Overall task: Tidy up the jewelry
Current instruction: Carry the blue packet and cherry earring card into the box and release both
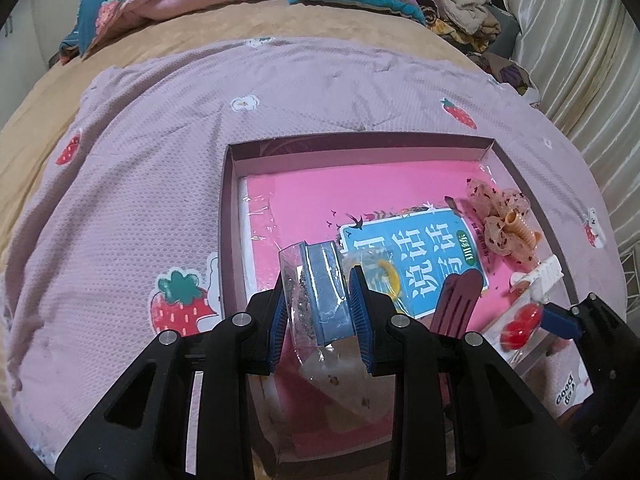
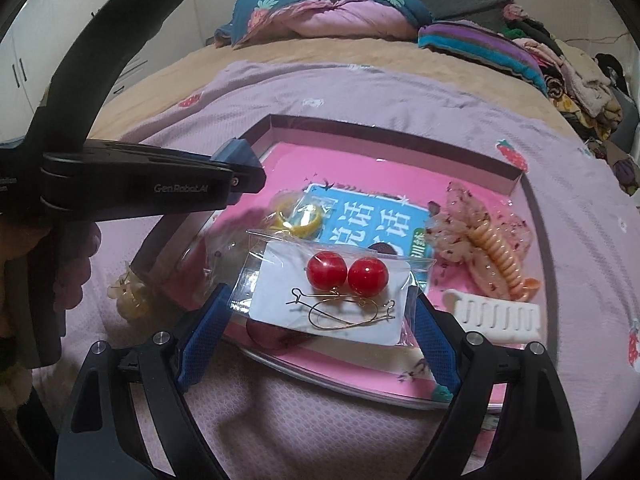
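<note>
My left gripper (image 1: 318,300) is shut on a clear packet with a blue card and dark jewelry (image 1: 320,300), held above the shallow box (image 1: 360,145). My right gripper (image 2: 322,314) is shut on a clear bag with red ball earrings on a white card (image 2: 332,296), held over the box's near edge (image 2: 360,384); the bag also shows in the left wrist view (image 1: 520,322). In the box lie a yellow ring in a bag (image 2: 298,218), a beige claw clip on a floral bow (image 2: 496,252) and a white comb clip (image 2: 496,316).
The box holds a pink book with a blue label (image 2: 372,216) and sits on a pink strawberry blanket (image 1: 160,160) on a bed. A dark red clip (image 1: 456,300) lies in the box. A yellowish clip (image 2: 128,296) lies left of the box. Bedding is piled behind.
</note>
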Available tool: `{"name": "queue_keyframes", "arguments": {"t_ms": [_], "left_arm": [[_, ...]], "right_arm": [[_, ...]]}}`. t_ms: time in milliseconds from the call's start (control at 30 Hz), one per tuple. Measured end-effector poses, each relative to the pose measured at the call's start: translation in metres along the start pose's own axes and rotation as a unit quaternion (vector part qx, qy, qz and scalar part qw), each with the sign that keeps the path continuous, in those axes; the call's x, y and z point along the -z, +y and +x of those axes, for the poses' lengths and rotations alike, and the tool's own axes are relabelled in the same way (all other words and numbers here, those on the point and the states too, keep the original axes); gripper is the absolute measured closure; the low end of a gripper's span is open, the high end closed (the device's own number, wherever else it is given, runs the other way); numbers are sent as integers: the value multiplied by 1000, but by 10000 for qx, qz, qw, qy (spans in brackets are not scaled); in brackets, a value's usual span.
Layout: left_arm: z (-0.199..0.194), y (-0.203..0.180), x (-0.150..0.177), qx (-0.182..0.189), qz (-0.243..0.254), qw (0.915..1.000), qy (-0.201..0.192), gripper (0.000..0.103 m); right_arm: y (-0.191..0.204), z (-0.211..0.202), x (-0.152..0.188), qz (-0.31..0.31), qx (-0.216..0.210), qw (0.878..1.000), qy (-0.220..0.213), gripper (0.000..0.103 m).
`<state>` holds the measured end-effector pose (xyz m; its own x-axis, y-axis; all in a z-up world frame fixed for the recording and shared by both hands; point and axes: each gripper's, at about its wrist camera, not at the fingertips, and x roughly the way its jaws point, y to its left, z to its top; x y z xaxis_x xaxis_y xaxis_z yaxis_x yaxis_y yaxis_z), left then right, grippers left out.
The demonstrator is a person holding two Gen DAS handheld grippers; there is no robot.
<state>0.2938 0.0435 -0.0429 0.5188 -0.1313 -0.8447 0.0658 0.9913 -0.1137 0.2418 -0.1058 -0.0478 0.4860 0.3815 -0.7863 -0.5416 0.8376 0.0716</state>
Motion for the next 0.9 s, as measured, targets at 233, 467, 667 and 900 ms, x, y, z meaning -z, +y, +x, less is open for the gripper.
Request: {"name": "queue_keyframes", "arguments": {"t_ms": [233,467,667,900], "left_arm": [[4,-1,1,24,-7,10000,23,82],[7,-5,2,31,25,10000,67,82],[3,-11,3,17,78,10000,48,81],[-11,-14,2,-22,80,9999,-82,67]], "right_arm": [[4,7,2,29,-115,9999,65,15],[-2,0,3,167,-131,9998,55,13],[-12,-18,6,340,-91,9993,-102,12],[-24,-46,10,496,-18,9983,-302,12]]}}
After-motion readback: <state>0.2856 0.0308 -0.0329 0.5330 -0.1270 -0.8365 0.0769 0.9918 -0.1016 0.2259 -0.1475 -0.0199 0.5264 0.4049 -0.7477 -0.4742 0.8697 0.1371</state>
